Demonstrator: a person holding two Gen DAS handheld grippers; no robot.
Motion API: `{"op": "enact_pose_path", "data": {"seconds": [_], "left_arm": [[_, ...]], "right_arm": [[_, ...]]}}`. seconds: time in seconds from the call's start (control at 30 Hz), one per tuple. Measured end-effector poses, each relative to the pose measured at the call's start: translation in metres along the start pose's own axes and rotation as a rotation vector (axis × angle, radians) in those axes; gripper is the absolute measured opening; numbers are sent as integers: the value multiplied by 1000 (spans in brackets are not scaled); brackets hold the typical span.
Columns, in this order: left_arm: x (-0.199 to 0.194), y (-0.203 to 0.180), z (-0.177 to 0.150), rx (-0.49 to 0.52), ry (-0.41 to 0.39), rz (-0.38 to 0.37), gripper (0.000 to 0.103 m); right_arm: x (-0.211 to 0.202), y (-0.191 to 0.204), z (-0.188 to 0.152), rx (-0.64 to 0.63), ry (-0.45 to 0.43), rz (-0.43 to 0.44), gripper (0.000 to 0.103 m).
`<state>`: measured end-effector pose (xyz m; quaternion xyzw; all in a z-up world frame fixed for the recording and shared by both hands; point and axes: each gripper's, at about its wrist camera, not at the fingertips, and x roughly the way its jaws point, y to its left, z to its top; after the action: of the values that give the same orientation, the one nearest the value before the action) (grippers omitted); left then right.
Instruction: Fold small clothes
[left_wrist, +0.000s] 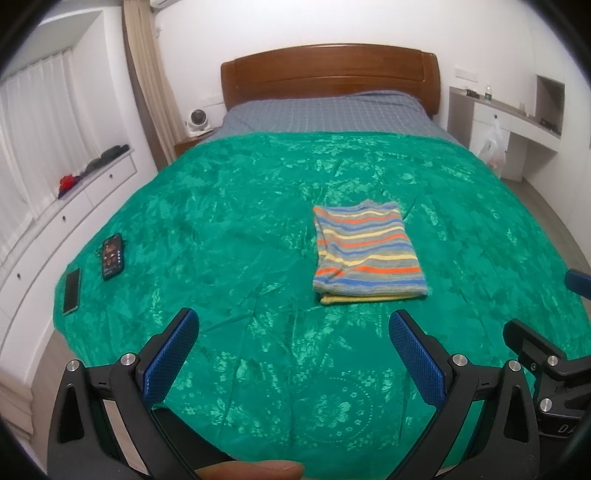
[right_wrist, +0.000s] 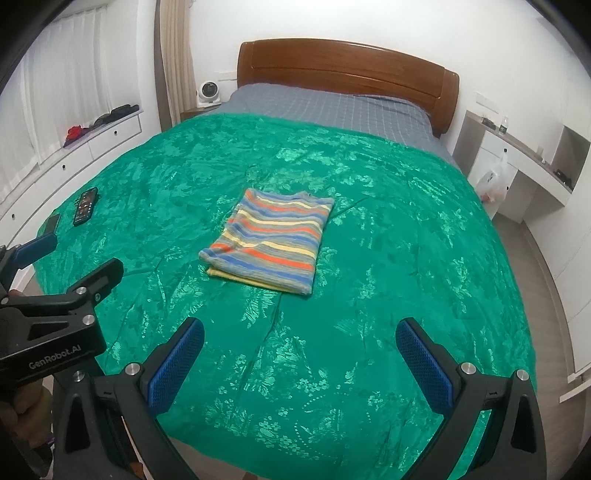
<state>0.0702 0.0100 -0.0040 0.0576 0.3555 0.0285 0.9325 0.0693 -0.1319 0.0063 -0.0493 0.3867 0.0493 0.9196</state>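
Both tongs are wide open and hold nothing. The left gripper (left_wrist: 293, 332) hangs over the near part of the green bedspread (left_wrist: 229, 206), and the right gripper (right_wrist: 299, 341) hangs beside it, also over the near part. Neither one touches the cloth.

I take the striped garment (left_wrist: 367, 251) as the landmark. It lies flat on the bedspread, beyond both grippers and well apart from their fingers, and it looks folded already into a compact rectangle with a yellow layer showing at its near edge. So I judge the folding of this piece is finished or almost finished.

What can go wrong from here: if a finger comes down again on the near edge, it may catch only the upper layer and pull the fold open. The bedspread looks smooth and slippery, so a push from the side could slide the whole packet or wrinkle the cover under it. Two phones (left_wrist: 112, 256) lie far to the left of the garment, near the bed's edge; a wide swing of the left gripper could knock them to the floor.

For containers, only a white plastic bag (left_wrist: 493, 146) is seen, far to the right of the garment on the floor by the desk. Something orange shows through it, but I cannot tell what.
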Motion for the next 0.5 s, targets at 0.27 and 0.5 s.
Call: {"op": "enact_pose_path", "data": {"seconds": [0.27, 0.5], "left_arm": [[0, 5, -3, -37, -1, -27, 103], [2, 2, -4, -29, 11, -61, 103]], "right_arm": [[1, -1, -2, 6, 4, -12, 102], [3, -4, -2, 11, 7, -12, 102]]}}
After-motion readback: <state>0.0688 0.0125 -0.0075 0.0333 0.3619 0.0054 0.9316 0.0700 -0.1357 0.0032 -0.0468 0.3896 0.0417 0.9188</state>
